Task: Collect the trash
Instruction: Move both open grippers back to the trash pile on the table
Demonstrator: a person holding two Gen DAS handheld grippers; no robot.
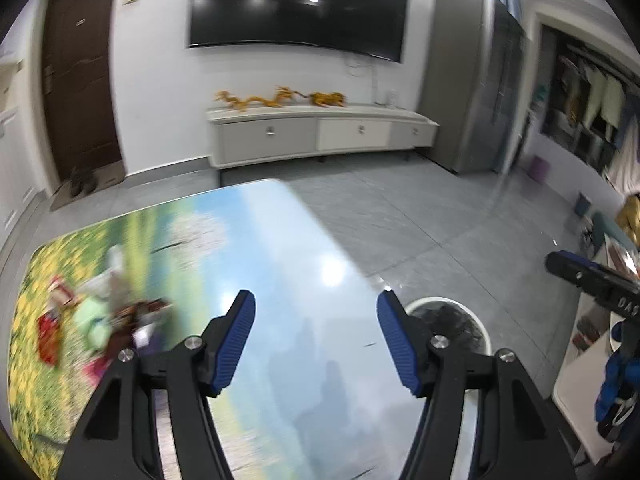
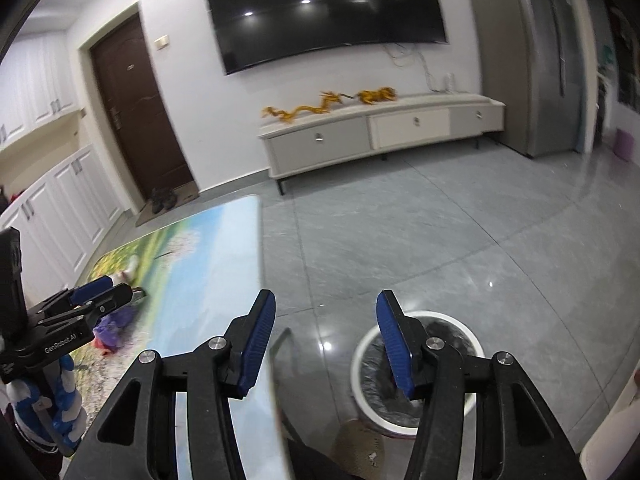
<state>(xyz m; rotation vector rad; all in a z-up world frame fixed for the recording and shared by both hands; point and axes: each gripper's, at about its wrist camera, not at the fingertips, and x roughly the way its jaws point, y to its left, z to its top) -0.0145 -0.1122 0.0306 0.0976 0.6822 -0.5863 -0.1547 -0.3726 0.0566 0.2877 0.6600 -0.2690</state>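
Note:
A blurred heap of trash [image 1: 96,320], red, green and white wrappers, lies on the left part of the landscape-print table [image 1: 280,280]. My left gripper [image 1: 316,320] is open and empty above the table, right of the heap. A white round bin [image 1: 472,328] with a black liner stands on the floor off the table's right edge. My right gripper [image 2: 326,320] is open and empty, above the table edge and the bin [image 2: 368,360]. In the right wrist view the left gripper [image 2: 104,292] hovers over purple and red trash [image 2: 114,326].
A grey tiled floor [image 2: 440,240] lies beyond the table. A TV cabinet [image 1: 320,136] stands under a wall TV, with a tall grey cabinet [image 1: 472,92] to its right. A brown door [image 1: 80,80] is at the left. A white table with clutter [image 1: 592,340] is at the far right.

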